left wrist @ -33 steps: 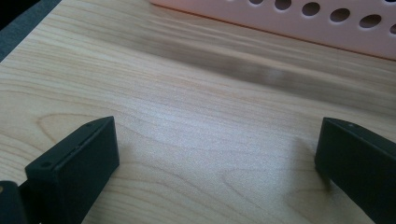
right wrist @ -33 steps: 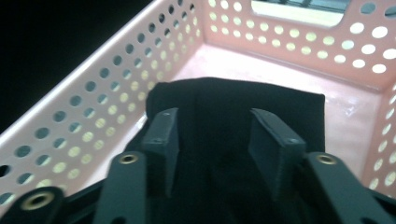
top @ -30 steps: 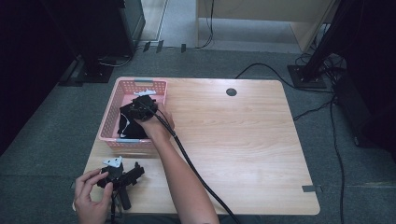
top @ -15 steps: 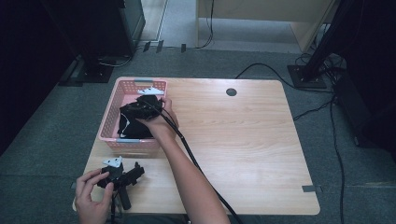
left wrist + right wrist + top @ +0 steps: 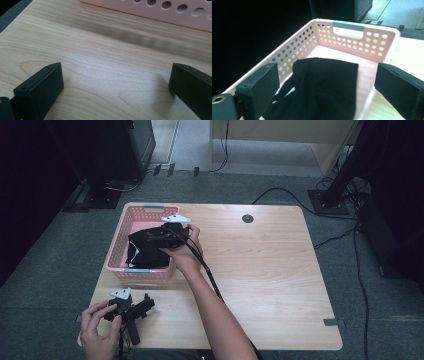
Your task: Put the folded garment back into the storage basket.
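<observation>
Wooden table (image 5: 260, 270) | black cloth (image 5: 324, 85) in pink basket (image 5: 362, 35) | right gripper (image 5: 324, 87) just opened, apparently clear | left gripper (image 5: 116, 82) open

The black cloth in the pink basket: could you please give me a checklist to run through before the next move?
1. Black cloth lies inside the pink basket: ok.
2. Right claw has just been opening and grips nothing: ok.
3. Right claw clear of the basket rim: cannot tell.
4. Left claw open over bare table, holding nothing: ok.
5. Basket sits fully on the table: ok.
</observation>
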`<state>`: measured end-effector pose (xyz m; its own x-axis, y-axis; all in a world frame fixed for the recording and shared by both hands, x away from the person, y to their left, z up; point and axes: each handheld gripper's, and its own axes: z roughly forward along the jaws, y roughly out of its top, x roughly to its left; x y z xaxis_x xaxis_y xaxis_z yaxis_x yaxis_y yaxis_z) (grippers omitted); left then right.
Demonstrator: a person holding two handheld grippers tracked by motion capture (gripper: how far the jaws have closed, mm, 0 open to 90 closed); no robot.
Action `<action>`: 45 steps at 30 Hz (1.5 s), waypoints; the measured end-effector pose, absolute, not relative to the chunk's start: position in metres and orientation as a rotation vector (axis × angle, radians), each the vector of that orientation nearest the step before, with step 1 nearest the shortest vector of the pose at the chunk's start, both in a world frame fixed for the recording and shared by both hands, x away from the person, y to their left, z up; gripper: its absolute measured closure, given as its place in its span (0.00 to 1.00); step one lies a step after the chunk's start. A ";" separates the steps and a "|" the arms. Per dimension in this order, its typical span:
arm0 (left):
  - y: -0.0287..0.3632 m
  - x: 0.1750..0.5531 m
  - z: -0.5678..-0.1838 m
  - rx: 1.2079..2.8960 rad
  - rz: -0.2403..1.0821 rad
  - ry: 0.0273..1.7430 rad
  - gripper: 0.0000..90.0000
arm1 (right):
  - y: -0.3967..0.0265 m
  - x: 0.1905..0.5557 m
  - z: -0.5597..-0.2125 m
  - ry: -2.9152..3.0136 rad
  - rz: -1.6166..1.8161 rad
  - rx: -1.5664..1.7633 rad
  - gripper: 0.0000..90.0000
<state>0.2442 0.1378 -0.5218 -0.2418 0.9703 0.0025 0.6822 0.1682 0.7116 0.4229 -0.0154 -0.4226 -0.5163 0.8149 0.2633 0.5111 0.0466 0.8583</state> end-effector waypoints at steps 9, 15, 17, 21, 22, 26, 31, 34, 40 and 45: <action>0.138 0.244 -0.522 1.559 0.835 1.993 0.00 | -0.039 0.418 -0.430 2.030 1.459 1.379 0.00; 0.138 0.244 -0.522 1.559 0.835 1.993 0.00 | -0.054 0.414 -0.437 2.006 1.424 1.410 0.00; 0.138 0.244 -0.522 1.559 0.835 1.993 0.00 | -0.059 0.412 -0.440 1.988 1.414 1.410 0.00; 0.138 0.244 -0.522 1.559 0.835 1.993 0.00 | -0.070 0.408 -0.446 1.985 1.396 1.418 0.00; 0.138 0.244 -0.522 1.559 0.835 1.993 0.00 | -0.073 0.407 -0.447 1.985 1.391 1.429 0.00; 0.138 0.244 -0.522 1.559 0.834 1.994 0.00 | -0.083 0.402 -0.454 1.987 1.383 1.431 0.00; 0.138 0.244 -0.522 1.557 0.834 1.994 0.00 | -0.093 0.396 -0.461 1.980 1.404 1.457 0.00; 0.138 0.244 -0.522 1.557 0.835 1.993 0.00 | -0.099 0.393 -0.466 1.984 1.393 1.473 0.00; 0.138 0.244 -0.522 1.556 0.835 1.993 0.00 | -0.110 0.387 -0.480 1.999 1.349 1.491 0.00; 0.138 0.244 -0.522 1.556 0.835 1.993 0.00 | -0.120 0.382 -0.489 2.000 1.324 1.511 0.00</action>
<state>0.2442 0.1377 -0.5218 -0.2429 0.9700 0.0011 0.6813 0.1698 0.7120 0.3825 -0.1198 -0.4890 -0.3986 0.8754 0.2734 0.5935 0.0190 0.8046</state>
